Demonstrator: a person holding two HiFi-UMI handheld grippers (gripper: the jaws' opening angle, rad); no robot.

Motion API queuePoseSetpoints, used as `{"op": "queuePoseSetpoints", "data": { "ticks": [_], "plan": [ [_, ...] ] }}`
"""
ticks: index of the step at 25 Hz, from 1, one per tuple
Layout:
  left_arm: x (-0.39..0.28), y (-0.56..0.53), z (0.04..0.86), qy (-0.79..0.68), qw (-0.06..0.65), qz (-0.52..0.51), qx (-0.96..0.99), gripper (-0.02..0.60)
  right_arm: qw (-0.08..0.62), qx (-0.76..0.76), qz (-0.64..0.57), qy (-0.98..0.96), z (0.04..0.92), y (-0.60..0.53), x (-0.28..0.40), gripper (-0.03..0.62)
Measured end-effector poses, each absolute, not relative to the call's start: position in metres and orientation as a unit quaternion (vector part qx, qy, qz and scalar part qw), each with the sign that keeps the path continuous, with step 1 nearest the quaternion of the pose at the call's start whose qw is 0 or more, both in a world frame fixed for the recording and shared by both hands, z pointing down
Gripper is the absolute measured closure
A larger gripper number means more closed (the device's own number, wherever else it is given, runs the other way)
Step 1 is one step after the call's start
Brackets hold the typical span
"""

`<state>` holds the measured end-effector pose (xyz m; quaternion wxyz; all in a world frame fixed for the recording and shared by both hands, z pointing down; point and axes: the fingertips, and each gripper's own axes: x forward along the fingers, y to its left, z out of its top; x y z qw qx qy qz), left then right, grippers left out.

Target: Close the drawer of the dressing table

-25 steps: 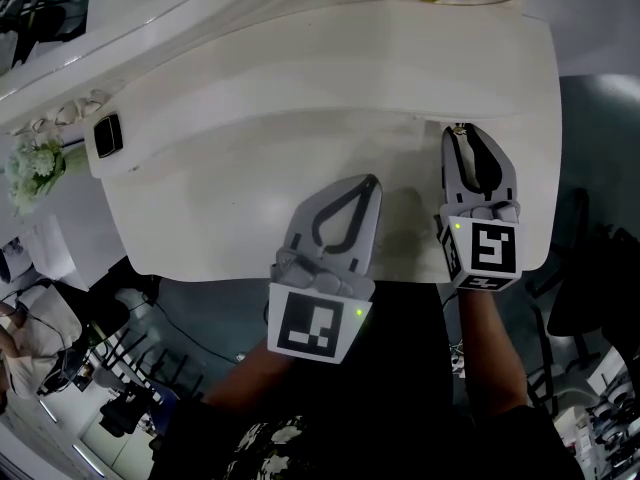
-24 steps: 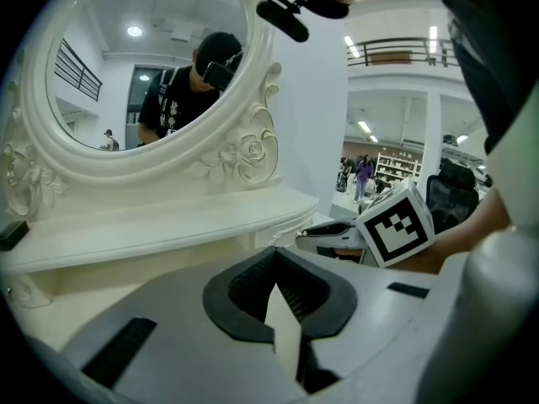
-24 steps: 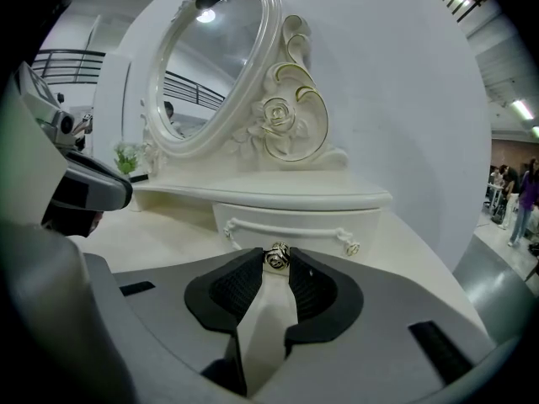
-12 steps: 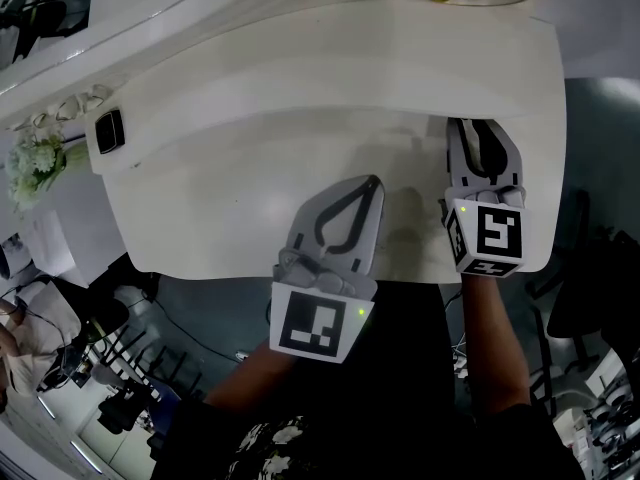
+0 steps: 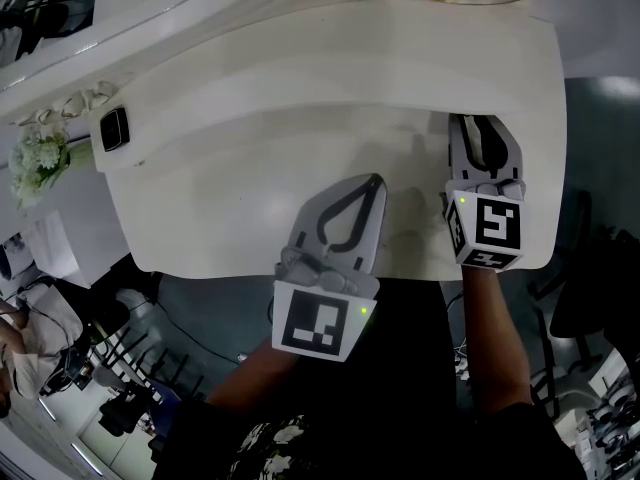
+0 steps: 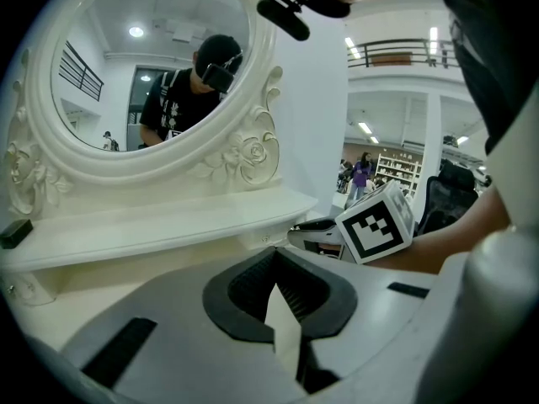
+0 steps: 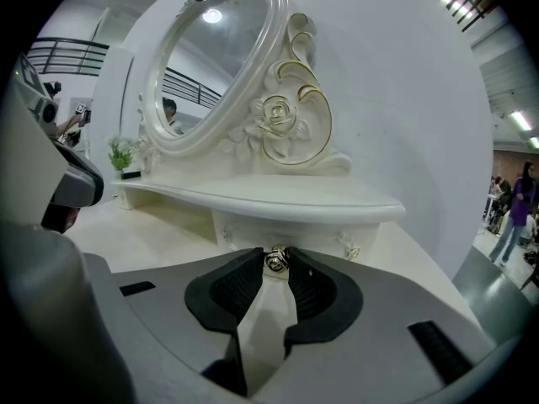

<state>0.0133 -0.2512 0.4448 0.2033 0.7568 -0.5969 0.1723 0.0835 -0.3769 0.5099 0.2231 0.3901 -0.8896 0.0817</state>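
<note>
The right gripper (image 5: 470, 123) clamps the gold knob (image 7: 276, 261) of the drawer (image 7: 295, 232), whose front sits under the shelf (image 7: 278, 199), its inside hidden. The left gripper (image 5: 372, 184), jaws together, is over the tabletop (image 5: 230, 198).

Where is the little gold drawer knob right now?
In the right gripper view it sits dead centre: the knob is pinched between the right gripper's jaw tips, just below the dressing table's raised shelf.
</note>
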Motion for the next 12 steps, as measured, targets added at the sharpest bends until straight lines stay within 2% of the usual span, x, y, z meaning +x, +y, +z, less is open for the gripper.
{"op": "queuePoseSetpoints", "data": {
  "ticks": [6, 9, 12],
  "plan": [
    [0.011, -0.244, 0.437, -0.599, 0.194, 0.172, 0.758, 0.580, 0.223, 0.394, 0.081, -0.888, 0.511, -0.377, 0.083, 0.505],
    [0.013, -0.240, 0.435, -0.592, 0.188, 0.172, 0.765, 0.580, 0.215, 0.397, 0.080, -0.889, 0.510, -0.375, 0.079, 0.444],
    [0.017, -0.236, 0.428, -0.588, 0.181, 0.162, 0.771, 0.580, 0.216, 0.402, 0.080, -0.886, 0.510, -0.365, 0.083, 0.436]
  ]
}}
